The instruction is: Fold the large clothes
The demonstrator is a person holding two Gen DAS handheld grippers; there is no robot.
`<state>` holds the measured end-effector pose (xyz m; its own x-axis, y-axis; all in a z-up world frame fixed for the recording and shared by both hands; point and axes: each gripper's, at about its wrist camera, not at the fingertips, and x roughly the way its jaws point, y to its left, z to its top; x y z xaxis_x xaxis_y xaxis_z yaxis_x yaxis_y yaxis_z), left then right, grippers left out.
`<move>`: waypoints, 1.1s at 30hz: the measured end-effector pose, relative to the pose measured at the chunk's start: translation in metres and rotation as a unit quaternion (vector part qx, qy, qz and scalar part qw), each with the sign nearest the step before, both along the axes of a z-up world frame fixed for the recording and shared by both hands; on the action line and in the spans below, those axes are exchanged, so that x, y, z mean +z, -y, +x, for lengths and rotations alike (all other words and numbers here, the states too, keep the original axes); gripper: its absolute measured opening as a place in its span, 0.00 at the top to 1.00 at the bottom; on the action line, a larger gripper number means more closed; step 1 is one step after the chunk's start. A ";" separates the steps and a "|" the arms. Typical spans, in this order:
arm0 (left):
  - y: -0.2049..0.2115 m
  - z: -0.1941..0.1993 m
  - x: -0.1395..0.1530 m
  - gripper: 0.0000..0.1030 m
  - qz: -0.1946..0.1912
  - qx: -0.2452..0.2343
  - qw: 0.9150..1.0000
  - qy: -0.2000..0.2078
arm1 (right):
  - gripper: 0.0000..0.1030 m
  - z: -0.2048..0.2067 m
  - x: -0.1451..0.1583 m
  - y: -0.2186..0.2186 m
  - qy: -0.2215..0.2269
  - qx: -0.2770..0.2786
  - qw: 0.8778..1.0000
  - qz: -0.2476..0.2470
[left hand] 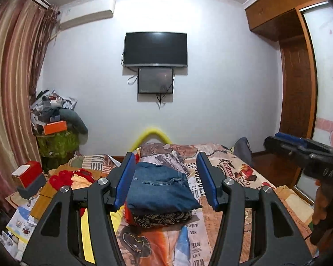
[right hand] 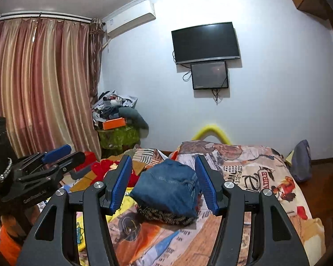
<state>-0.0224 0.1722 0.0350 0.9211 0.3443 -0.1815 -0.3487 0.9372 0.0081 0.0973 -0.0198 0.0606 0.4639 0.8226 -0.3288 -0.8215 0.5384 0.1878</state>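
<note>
Folded blue jeans (left hand: pixel 162 188), topmost on a small stack over a dark patterned garment (left hand: pixel 162 218), lying mid-bed on the printed bedspread (left hand: pixel 239 173), nearer its left edge than its right. Left gripper (left hand: pixel 165 180) and right gripper (right hand: pixel 164 181): raised above the bed, jaws apart, nothing between the blue pads, stack lying ahead and below, untouched.
</note>
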 end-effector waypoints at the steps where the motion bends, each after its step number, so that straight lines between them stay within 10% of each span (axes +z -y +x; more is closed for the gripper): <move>1: 0.005 -0.002 -0.001 0.45 0.003 -0.001 1.000 -0.001 | 0.36 -0.005 -0.001 0.001 0.008 -0.007 1.000 -0.006; 9: 0.017 -0.021 -0.007 0.04 0.002 0.021 1.000 0.018 | 0.00 -0.026 0.003 0.012 0.062 -0.064 0.996 0.002; 33: 0.025 -0.032 -0.015 0.01 0.007 0.051 0.999 0.012 | 0.00 -0.037 -0.005 0.015 0.045 -0.065 0.997 -0.006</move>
<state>-0.0542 0.1470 0.0201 0.8855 0.4385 -0.1540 -0.4421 0.8969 0.0114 0.0600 -0.0344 0.0553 0.5937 0.7504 -0.2906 -0.7583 0.6425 0.1099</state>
